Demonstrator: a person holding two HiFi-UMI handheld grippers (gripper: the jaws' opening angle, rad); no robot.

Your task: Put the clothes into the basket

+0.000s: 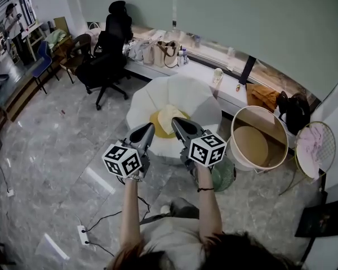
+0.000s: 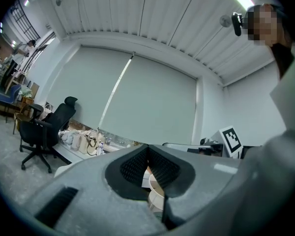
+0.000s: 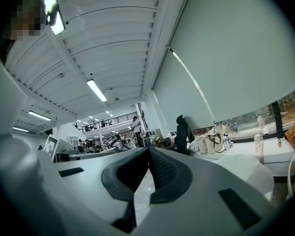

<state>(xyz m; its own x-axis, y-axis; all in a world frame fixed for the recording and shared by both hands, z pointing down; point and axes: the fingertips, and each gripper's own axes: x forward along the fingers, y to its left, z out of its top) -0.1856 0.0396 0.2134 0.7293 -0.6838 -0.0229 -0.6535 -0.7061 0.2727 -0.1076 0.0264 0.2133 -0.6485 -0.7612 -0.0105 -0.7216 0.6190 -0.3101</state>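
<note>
Grey left gripper (image 1: pixel 148 127) is pointing level, fingers (image 2: pixel 135 165) pressing together on nothing. Just beyond its tip, yellow and cream clothes (image 1: pixel 167 117) are lying heaped on the white petal-shaped tabletop (image 1: pixel 141 103). Right gripper (image 1: pixel 176 122) is hanging just beside the left, fingers (image 3: pixel 162 168) likewise closed and empty. Basket (image 1: pixel 275 133) is standing on the floor right of the tabletop, looking empty. Judging the fabric: light, soft, floppy, likely sagging and trailing when lifted. Best bet is pinching a raised fold near the heap's middle, one gripper each side, so nothing is dragging over the basket rim.
</note>
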